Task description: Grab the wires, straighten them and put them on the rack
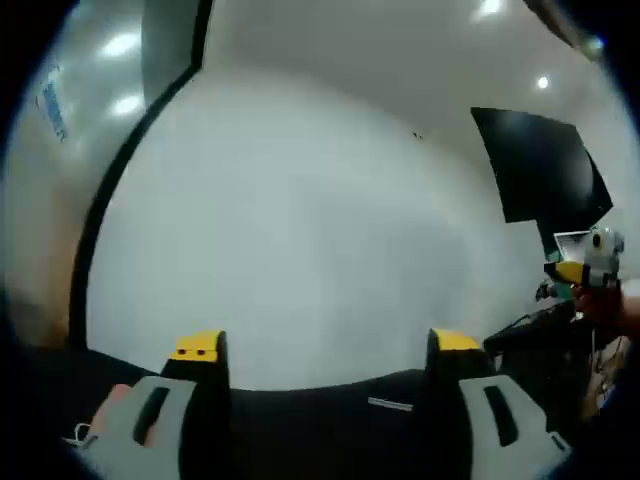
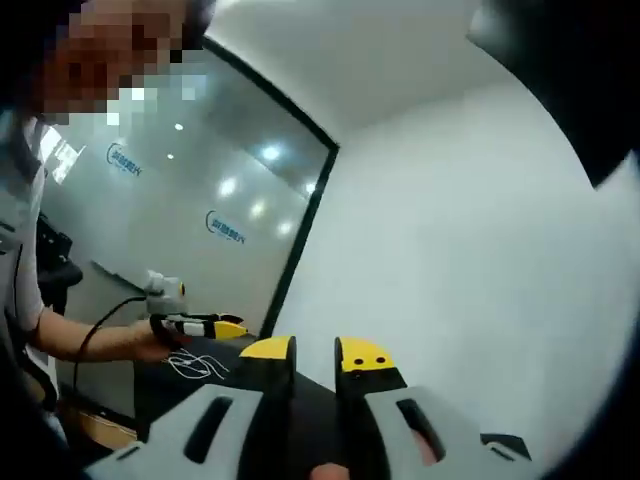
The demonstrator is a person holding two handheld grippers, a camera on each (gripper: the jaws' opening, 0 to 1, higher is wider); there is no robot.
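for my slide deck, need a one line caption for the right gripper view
Right gripper with yellow-tipped jaws nearly closed, facing a white wall; left gripper hovers above a thin white wire on the dark table.

A thin white wire (image 2: 197, 364) lies in loose, tangled loops on a dark tabletop (image 2: 160, 385), seen in the right gripper view well to the left of that gripper's yellow-tipped jaws. It sits just beneath the yellow tips of the left gripper (image 2: 232, 327), which is held over it from the left; whether those tips touch the wire cannot be told. The wire remains slack and unstraightened.
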